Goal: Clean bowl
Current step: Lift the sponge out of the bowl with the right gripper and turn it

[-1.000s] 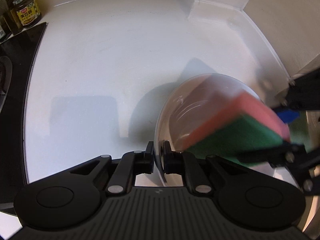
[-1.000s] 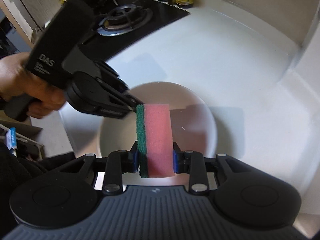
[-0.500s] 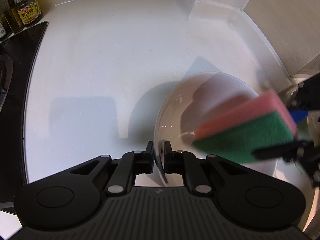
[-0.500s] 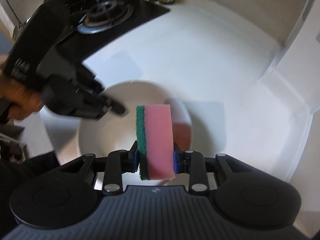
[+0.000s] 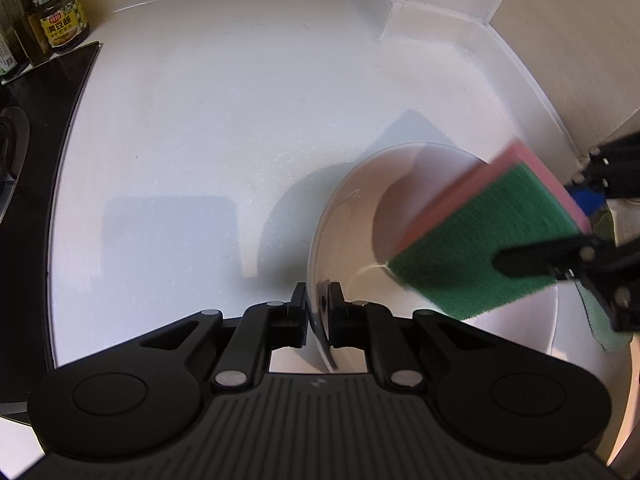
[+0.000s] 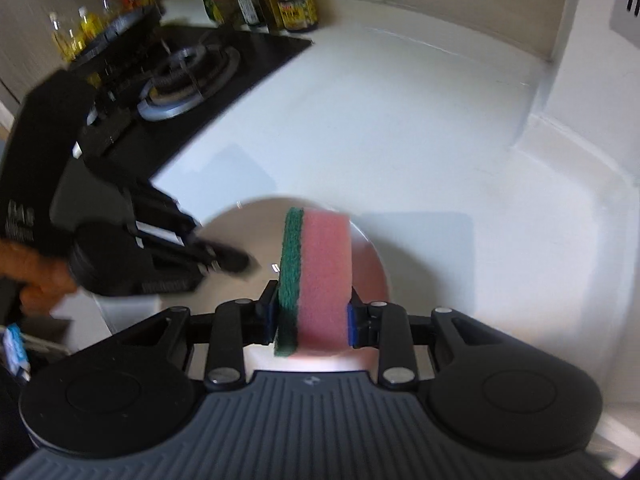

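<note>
My left gripper (image 5: 317, 312) pinches the near rim of the white bowl (image 5: 352, 216): one finger sits outside the wall, the other inside, with the thin rim between the pads. Whether the pads press firmly on the rim or merely straddle it, I cannot tell for certain; they appear to touch it on both sides. The bowl stands on the white counter (image 5: 224, 128), tilted, its opening turned toward my right gripper.

My right gripper (image 6: 312, 320) is clenched on the sponge (image 6: 320, 272), a pink block with a green scouring layer on its left face. The sponge stands upright between the fingers and reaches into the bowl (image 6: 240, 236), its far end over the bowl's inner wall. In the left wrist view the sponge (image 5: 492, 236) shows its green face and lies inside the bowl's opening, blurred.

My hand (image 6: 36, 276) holds the left gripper (image 6: 230, 258) at the bowl's left rim.

Beyond the bowl, a black stove (image 6: 192, 68) borders the counter, and jars (image 6: 296, 8) stand behind the stove against the wall. One jar (image 5: 60, 20) has a yellow label.
</note>
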`<state>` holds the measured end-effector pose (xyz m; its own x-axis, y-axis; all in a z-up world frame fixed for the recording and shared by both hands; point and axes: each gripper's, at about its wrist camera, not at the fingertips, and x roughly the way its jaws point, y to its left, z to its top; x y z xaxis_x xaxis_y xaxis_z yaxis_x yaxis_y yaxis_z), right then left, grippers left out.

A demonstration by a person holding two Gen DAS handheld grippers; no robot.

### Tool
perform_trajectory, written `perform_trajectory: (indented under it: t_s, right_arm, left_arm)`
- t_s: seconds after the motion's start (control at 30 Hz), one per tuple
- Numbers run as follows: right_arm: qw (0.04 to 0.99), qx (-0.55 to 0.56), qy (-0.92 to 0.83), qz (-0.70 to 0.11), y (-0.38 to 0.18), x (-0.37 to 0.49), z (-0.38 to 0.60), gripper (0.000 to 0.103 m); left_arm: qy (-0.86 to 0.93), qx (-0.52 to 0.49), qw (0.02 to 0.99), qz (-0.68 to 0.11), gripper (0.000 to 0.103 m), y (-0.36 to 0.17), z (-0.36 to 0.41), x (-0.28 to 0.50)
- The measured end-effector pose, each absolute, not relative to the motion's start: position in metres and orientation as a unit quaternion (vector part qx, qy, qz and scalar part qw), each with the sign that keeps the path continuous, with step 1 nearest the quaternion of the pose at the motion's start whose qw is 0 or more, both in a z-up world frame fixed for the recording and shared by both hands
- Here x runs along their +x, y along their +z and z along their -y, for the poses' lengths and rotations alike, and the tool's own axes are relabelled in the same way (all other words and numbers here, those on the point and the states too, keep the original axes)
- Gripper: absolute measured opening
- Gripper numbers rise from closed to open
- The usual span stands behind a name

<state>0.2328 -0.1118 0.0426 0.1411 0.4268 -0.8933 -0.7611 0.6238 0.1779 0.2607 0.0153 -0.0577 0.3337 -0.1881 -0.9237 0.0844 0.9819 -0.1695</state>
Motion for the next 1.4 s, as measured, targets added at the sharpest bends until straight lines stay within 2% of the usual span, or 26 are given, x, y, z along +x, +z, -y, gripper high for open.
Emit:
perform_trajectory:
  t_s: [0.13,0.2,0.43,0.73,0.9,0.97,1.03,1.17,1.4]
  right_arm:
    - [0.717,-0.148,0.416,-0.539,0.041,0.223,0.116,0.027]
    - [0.698,-0.081,0.442,-0.557,0.033,0.224,0.12,0.027]
    - [0.733,0.004,0.399,-0.551,0.027,0.234,0.152,0.027]
    - [0.776,0.055,0.363,-0.512,0.041,0.226,0.193,0.029]
    - [0.795,0.135,0.336,-0.487,0.033,0.221,0.221,0.03]
    - [0.792,0.182,0.326,-0.483,0.023,0.218,0.234,0.032]
    - [0.79,0.24,0.304,-0.475,0.009,0.215,0.25,0.038]
    - [0.775,0.335,0.277,-0.459,-0.018,0.208,0.273,0.041]
    - [0.775,0.36,0.257,-0.451,-0.029,0.205,0.279,0.045]
  left_arm:
    - [-0.086,-0.043,0.815,-0.571,0.007,-0.058,-0.014,0.258]
    - [-0.087,-0.043,0.815,-0.572,0.008,-0.058,-0.014,0.256]
    - [-0.089,-0.043,0.814,-0.572,0.008,-0.059,-0.014,0.251]
    - [-0.091,-0.039,0.812,-0.575,0.009,-0.058,-0.013,0.244]
    - [-0.091,-0.041,0.812,-0.575,0.009,-0.058,-0.014,0.238]
    - [-0.091,-0.041,0.813,-0.574,0.009,-0.058,-0.014,0.236]
    - [-0.092,-0.04,0.813,-0.574,0.009,-0.058,-0.014,0.234]
    - [-0.092,-0.039,0.811,-0.576,0.009,-0.057,-0.015,0.23]
    - [-0.091,-0.043,0.811,-0.577,0.009,-0.057,-0.017,0.223]
